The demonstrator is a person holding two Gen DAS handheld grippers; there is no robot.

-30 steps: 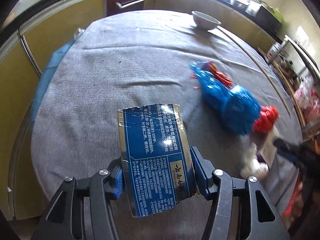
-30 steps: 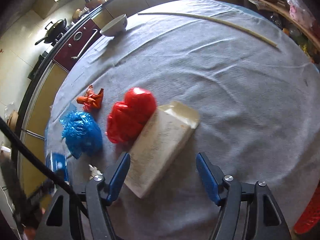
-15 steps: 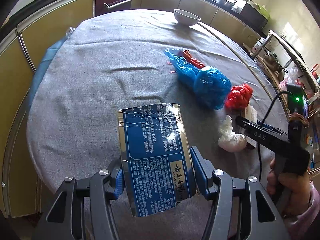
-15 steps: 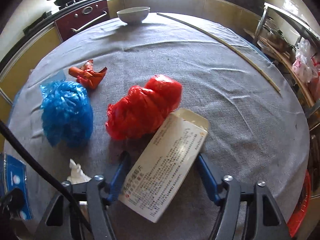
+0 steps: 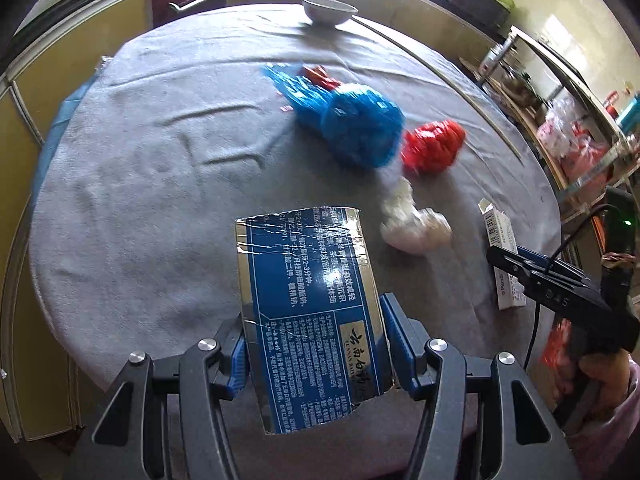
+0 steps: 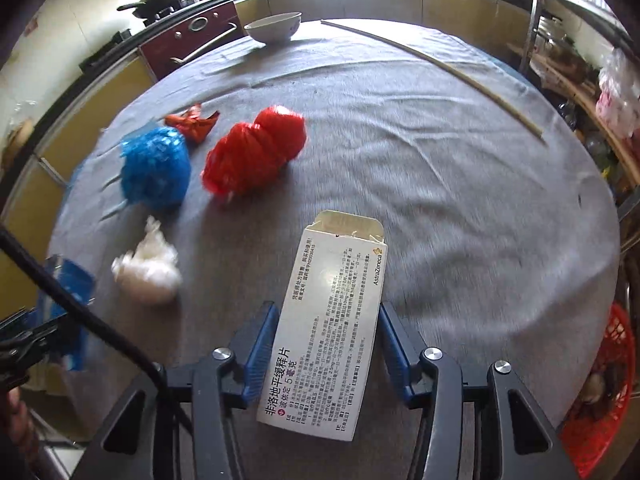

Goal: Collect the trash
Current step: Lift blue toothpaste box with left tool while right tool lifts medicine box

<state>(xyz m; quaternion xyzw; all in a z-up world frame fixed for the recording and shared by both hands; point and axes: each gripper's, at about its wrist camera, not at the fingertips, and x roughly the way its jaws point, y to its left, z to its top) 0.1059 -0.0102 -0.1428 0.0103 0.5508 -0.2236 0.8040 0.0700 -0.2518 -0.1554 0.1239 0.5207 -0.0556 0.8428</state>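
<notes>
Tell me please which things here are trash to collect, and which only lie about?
Trash: blue carton in left gripper; white medicine box between the closing right gripper jaws; blue bag; red bag; white wad; orange wrapper.
Lying about: bowl; thin stick.

The table (image 6: 440,160) carries it all — a bowl (image 6: 273,28) at its far edge, a long stick (image 6: 436,66) running down the far right side. In the right wrist view, two crumpled bags (image 6: 256,152) sit side by side left of centre, a wrapper (image 6: 194,122) just behind them, a tissue wad (image 6: 148,266) nearer. A box (image 6: 332,320) sits between the right gripper (image 6: 326,344) pads — a basket (image 6: 604,392) lies beyond the table's right edge.
</notes>
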